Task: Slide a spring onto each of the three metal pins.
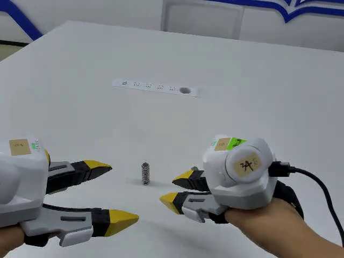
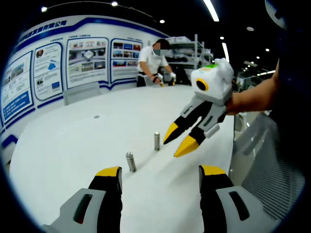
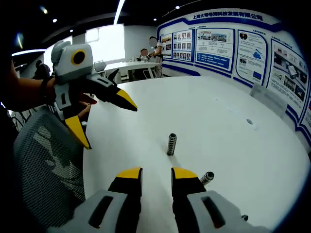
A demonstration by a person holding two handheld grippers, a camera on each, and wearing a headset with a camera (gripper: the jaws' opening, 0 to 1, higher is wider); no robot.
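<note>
Yellow-tipped left hand-held gripper (image 1: 123, 192) gapes wide, right hand-held gripper (image 1: 168, 190) narrow, flanking a spring (image 1: 145, 173); tan label (image 1: 246, 164) unreadable

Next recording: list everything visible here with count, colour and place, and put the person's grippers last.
Table: one, white, under everything.
Sprung pins: two clear, silver, upright on the table between the grippers; a possible third at the right gripper view's edge is too small to tell.
Power strip: one, white, flat on the table, farther away.
Mesh chair: one, grey, at the table edge.
Wall posters: several, blue and white, far wall.
Background person: one, white top, at another table.
Cable: one, black, from the right gripper.
Left gripper: yellow-tipped jaws open, empty.
Right gripper: yellow-tipped jaws open, empty.
</note>
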